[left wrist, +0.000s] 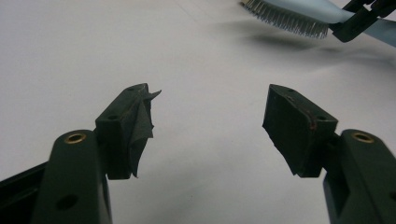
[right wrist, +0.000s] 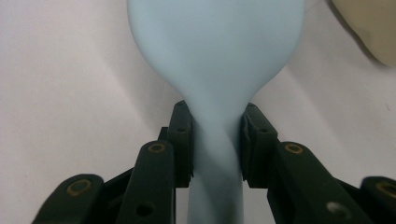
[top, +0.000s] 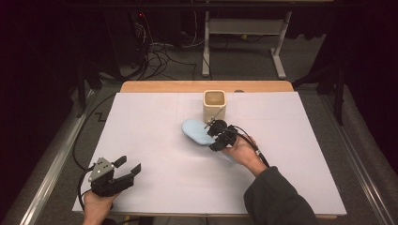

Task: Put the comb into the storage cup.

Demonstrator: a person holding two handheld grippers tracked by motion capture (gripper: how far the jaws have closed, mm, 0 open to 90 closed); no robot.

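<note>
Open sheet on my left, crowded middle by the cup

Ahead of my left gripper (top: 127,169) the white table cover (top: 155,140) lies bare, free to cross. The beige cup (top: 214,104) stands upright mid-table toward the far edge, and the blue brush (top: 196,131) in my right gripper (top: 213,132) sits just beside it, narrowing that gap. Right of the cup is open sheet.

Your right gripper (top: 215,133) clamps the pale blue brush (top: 196,131) just in front of the beige cup (top: 214,104); your left gripper (top: 127,166) rests open, well apart from the cup.
</note>
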